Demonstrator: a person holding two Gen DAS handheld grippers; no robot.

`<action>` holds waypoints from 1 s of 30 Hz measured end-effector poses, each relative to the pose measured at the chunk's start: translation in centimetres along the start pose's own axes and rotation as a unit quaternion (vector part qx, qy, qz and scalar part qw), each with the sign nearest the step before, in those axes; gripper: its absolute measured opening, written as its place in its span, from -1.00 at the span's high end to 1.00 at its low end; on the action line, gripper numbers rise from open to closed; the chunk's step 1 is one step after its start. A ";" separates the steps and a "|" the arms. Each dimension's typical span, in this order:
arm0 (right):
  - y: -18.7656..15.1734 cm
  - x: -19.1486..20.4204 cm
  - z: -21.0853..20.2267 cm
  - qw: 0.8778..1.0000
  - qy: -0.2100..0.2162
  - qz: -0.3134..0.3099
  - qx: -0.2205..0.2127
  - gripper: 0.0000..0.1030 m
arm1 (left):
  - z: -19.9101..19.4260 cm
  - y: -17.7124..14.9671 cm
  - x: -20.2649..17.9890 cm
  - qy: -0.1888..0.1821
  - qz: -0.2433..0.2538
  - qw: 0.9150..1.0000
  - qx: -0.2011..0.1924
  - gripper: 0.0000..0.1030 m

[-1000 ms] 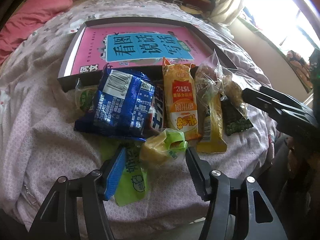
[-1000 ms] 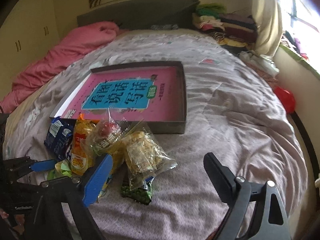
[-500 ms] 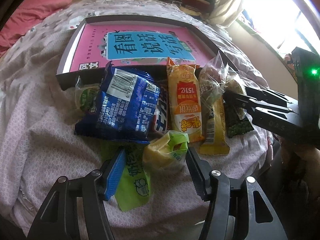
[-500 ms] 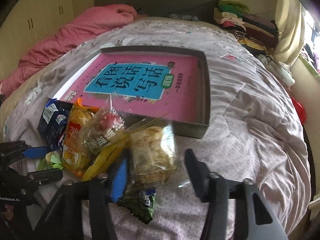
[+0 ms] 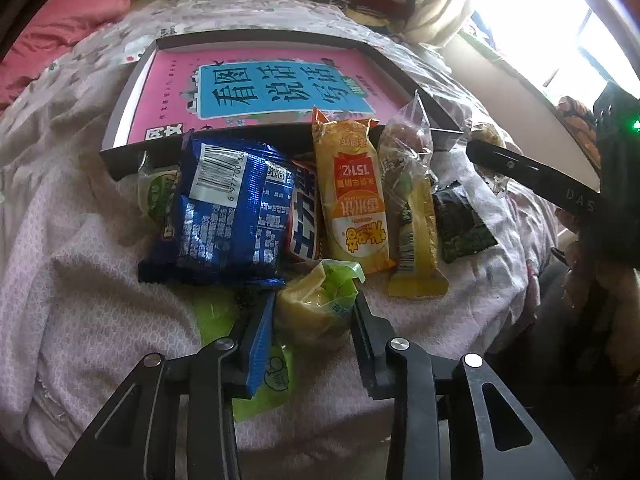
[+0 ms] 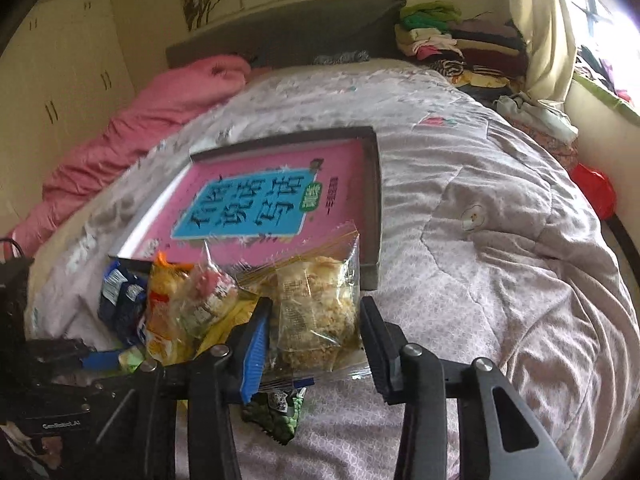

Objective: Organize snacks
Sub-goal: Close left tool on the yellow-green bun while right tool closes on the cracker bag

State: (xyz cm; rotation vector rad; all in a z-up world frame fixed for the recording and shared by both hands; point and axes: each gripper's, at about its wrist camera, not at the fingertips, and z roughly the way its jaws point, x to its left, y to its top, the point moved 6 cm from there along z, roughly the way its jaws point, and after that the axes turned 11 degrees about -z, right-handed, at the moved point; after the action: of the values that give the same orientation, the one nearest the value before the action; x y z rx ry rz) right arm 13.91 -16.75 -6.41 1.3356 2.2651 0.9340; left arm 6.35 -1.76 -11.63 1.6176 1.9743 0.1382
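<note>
Both tools have just been closing since the earlier frames, each now on a snack.

Left tool [image 5: 312, 330] grips the yellow-green snack pack [image 5: 316, 308] at the near edge of the snack pile on the bed [image 5: 72, 264]. Right tool [image 6: 316, 334] clamps the clear bag of crisp pieces [image 6: 316, 312] (raised off the pile, in front of the grey tray [image 6: 374, 208] holding a pink book [image 6: 260, 200]).

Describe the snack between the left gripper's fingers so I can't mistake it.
On the bed, before the dark tray, lies a snack row. Nearest the camera, below the blue packet, sits a small yellow-and-green wrapped snack: the only rounded, crumpled one.
</note>
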 end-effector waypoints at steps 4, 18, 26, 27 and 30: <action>0.1 0.5 -0.6 1.000 0.017 0.008 -0.012 0.15 | -1.0 -0.4 -0.1 -0.010 -0.004 1.000 0.004 0.28; 0.1 3.2 -1.5 0.999 0.035 -0.016 -0.028 0.16 | -5.3 0.0 -0.6 -0.035 -0.010 0.999 -0.030 0.29; 0.1 2.9 -1.6 0.999 0.037 -0.007 -0.029 0.15 | -4.9 -0.3 -1.6 -0.062 -0.020 0.998 -0.008 0.29; 0.1 2.9 -1.5 0.999 0.037 -0.007 -0.028 0.16 | -4.6 -0.4 -1.7 -0.061 -0.017 0.998 -0.006 0.29; 0.0 2.8 -1.4 0.999 0.037 -0.004 -0.026 0.16 | -3.4 -0.7 -1.8 -0.060 -0.020 0.998 0.008 0.29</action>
State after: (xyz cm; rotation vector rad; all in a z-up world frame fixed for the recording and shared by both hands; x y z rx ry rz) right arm 11.75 -14.84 -5.30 1.2881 2.2837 1.0489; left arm 4.25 -2.67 -8.48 1.5572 1.9193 0.0093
